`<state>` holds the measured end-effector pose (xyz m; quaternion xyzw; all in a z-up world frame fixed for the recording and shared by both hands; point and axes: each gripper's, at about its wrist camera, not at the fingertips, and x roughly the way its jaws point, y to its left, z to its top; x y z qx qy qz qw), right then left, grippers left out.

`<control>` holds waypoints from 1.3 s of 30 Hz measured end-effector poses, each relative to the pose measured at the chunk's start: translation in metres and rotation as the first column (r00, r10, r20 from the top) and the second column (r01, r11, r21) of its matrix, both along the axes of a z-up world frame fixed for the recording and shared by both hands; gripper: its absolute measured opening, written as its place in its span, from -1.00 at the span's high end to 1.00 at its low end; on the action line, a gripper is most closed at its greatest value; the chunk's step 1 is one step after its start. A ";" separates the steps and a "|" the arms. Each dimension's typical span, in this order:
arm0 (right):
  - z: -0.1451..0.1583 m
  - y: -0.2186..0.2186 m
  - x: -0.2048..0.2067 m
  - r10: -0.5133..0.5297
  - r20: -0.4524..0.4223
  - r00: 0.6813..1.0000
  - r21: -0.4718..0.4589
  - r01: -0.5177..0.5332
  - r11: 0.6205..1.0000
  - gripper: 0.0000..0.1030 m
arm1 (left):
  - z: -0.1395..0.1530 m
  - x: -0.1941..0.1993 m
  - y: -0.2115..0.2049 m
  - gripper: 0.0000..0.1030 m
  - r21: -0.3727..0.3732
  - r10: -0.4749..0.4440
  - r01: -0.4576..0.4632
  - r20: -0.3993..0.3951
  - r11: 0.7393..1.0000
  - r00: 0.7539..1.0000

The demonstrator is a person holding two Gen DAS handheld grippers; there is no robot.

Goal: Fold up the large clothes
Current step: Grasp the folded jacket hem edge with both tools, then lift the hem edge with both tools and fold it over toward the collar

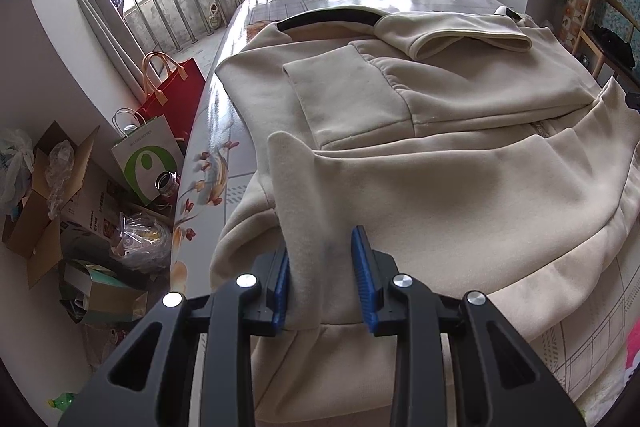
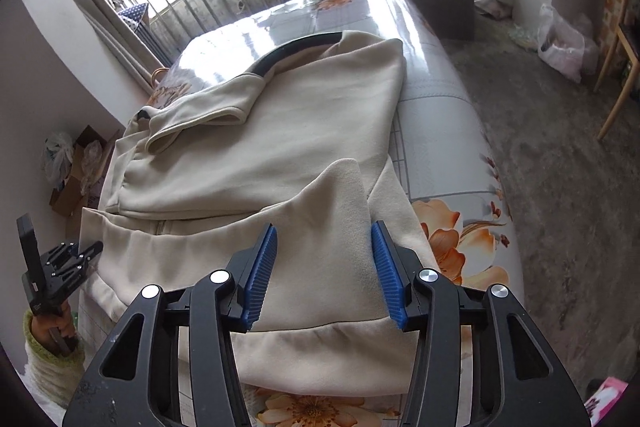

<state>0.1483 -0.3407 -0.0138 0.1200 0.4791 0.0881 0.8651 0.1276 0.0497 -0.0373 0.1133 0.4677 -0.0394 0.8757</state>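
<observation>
**Two grippers at the hem of a cream hoodie**

Two corners need lifting together. At the left, the left gripper (image 1: 325, 281) has its blue pads part-closed around a raised flap of the cream hoodie (image 1: 400, 115); whether both pads press the cloth I cannot tell. The hoodie lies spread on the flowered table (image 1: 208, 163), sleeves folded across its chest, hem nearest the person. At the right, the right gripper (image 2: 325, 273) stands spread, its jaws astride the other raised hem corner without pinching it. My judgement: close the right pads firmly on that flap, then raise both corners level and carry them toward the collar, keeping the hem taut.
</observation>
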 end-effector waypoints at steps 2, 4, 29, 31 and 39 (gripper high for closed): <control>-0.001 0.002 0.001 0.012 -0.006 1.000 0.003 -0.012 1.000 0.12 | 0.000 0.000 0.000 0.46 0.002 -0.001 0.001 0.000 1.000 1.000; -0.005 0.001 0.004 0.011 -0.015 1.000 -0.005 -0.011 1.000 0.12 | 0.001 0.000 0.000 0.46 0.001 -0.001 0.001 0.000 1.000 1.000; -0.025 0.012 0.020 0.047 -0.063 0.997 -0.183 -0.058 0.981 0.42 | 0.000 -0.001 0.003 0.46 -0.015 -0.008 0.008 0.002 1.000 1.000; -0.025 0.017 0.019 0.053 -0.050 0.997 -0.215 -0.063 0.975 0.47 | 0.000 -0.001 0.003 0.46 -0.015 -0.007 0.007 0.002 1.000 1.000; -0.009 0.034 -0.001 0.156 0.020 0.988 -0.307 -0.143 0.941 0.50 | -0.001 0.001 0.004 0.46 -0.019 -0.006 0.006 0.008 1.000 1.000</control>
